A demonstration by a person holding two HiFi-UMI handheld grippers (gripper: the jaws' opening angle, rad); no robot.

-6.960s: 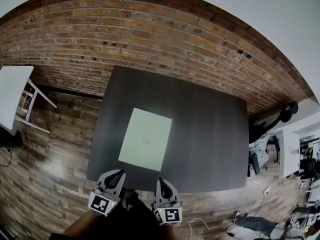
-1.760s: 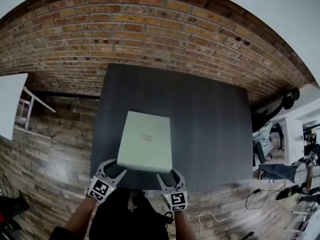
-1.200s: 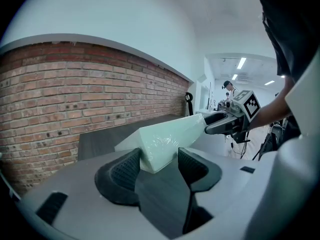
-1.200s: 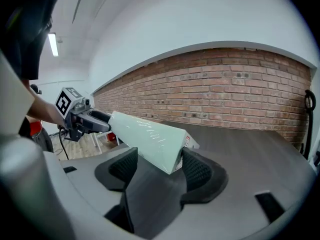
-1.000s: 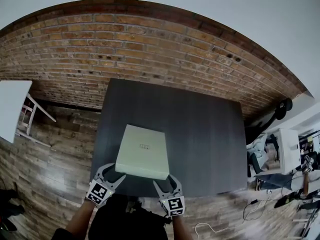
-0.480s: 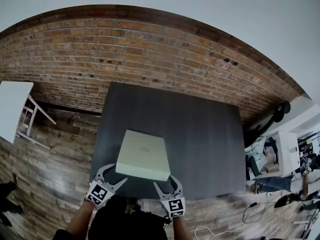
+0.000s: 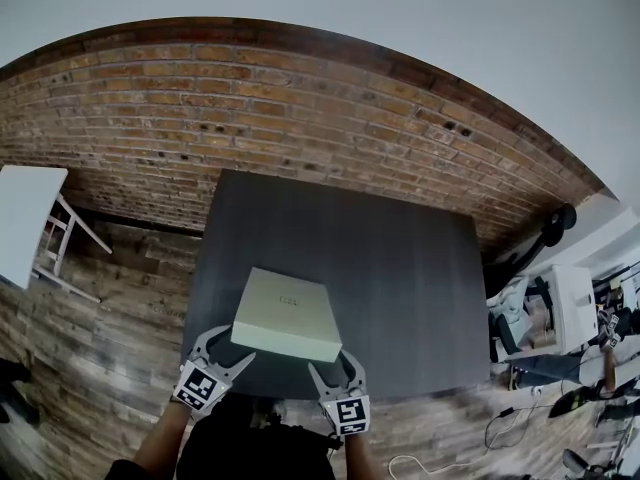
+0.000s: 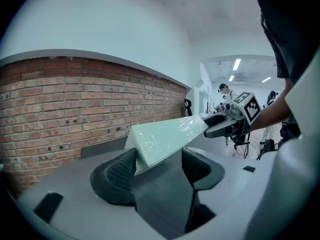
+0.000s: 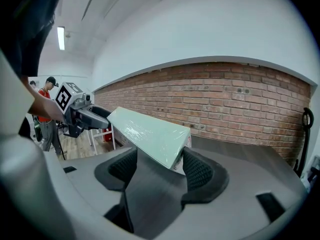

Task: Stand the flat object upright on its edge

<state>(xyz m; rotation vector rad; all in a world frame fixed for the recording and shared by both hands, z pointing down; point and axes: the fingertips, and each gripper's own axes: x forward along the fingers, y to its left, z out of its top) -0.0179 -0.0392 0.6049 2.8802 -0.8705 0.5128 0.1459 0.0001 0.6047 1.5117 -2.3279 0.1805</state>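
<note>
A flat pale green box wrapped in clear film lies tilted on the dark table, near edge raised, far edge down on the top. My left gripper has the near left corner between its jaws, which have just been opening. In the left gripper view the box leans on the left pad and stands off the right one. My right gripper has the near right corner between its spread jaws. In the right gripper view the box touches only the right pad.
A brick wall runs behind the table. A white table stands on the wood floor at the left. At the right are a dark chair and office clutter. The table's near edge is right by both grippers.
The box's near edge has come up a little and its face looks more foreshortened. Several seconds ago it lay flat on the table with both grippers off it.
</note>
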